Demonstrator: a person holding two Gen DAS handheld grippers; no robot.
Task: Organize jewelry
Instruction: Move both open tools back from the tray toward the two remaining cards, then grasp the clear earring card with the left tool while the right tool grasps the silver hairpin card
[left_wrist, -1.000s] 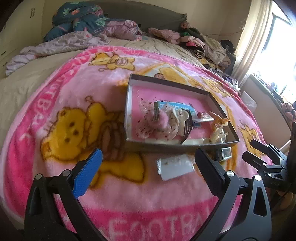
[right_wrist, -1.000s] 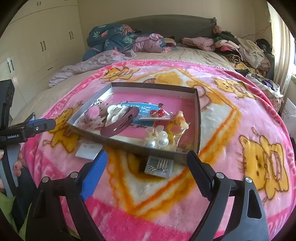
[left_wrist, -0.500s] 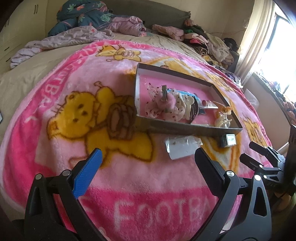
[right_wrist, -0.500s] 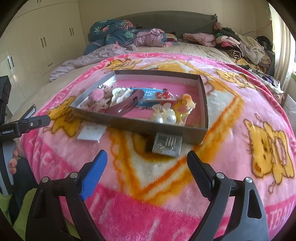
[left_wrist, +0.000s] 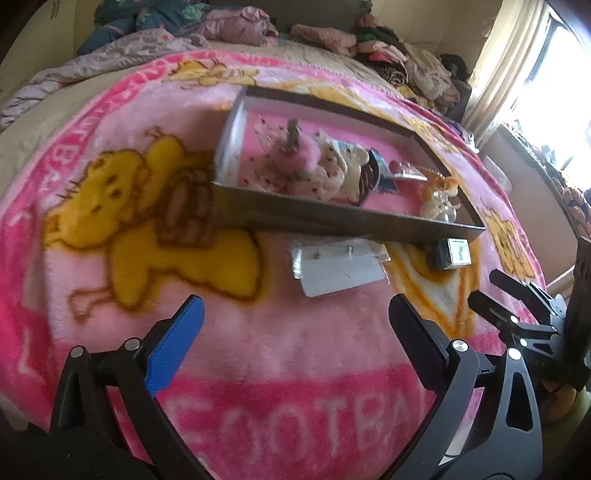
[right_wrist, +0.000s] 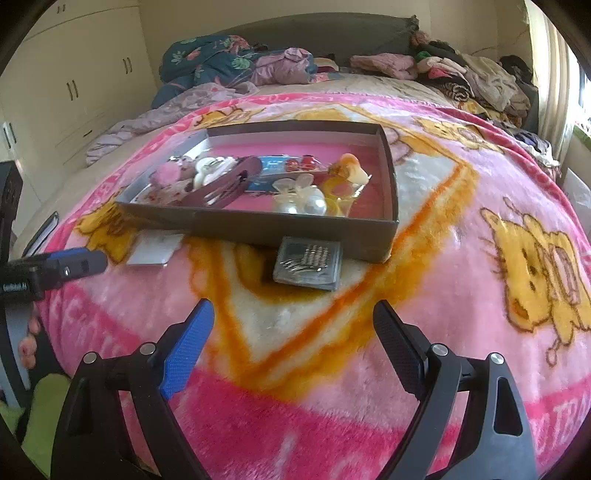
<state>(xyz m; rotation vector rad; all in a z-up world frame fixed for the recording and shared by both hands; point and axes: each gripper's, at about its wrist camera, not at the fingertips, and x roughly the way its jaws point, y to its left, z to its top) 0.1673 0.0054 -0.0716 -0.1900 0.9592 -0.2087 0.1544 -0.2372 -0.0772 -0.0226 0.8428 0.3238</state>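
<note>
A shallow dark cardboard tray (left_wrist: 332, 218) (right_wrist: 280, 227) lies on a pink cartoon blanket, holding hair clips, a pink pom-pom (right_wrist: 168, 173), pearl pieces (right_wrist: 306, 203) and a blue card. In front of it lie a white earring card in clear plastic (left_wrist: 340, 269) (right_wrist: 153, 249) and a small grey packet of pins (right_wrist: 308, 262) (left_wrist: 454, 253). My left gripper (left_wrist: 295, 325) hovers open, just short of the white card. My right gripper (right_wrist: 293, 328) hovers open, just short of the grey packet. Each gripper shows at the edge of the other's view.
The blanket (right_wrist: 480, 184) covers a bed. Heaped clothes and bedding (right_wrist: 236, 62) lie along the headboard. Cupboards (right_wrist: 74, 85) stand at the left, a curtained window (left_wrist: 535, 66) at the right. A person's fingers (right_wrist: 27, 339) show at the left edge.
Both grippers have sunk toward the blanket and come closer to the tray; the card and packet now loom larger. Both stay open and empty.
</note>
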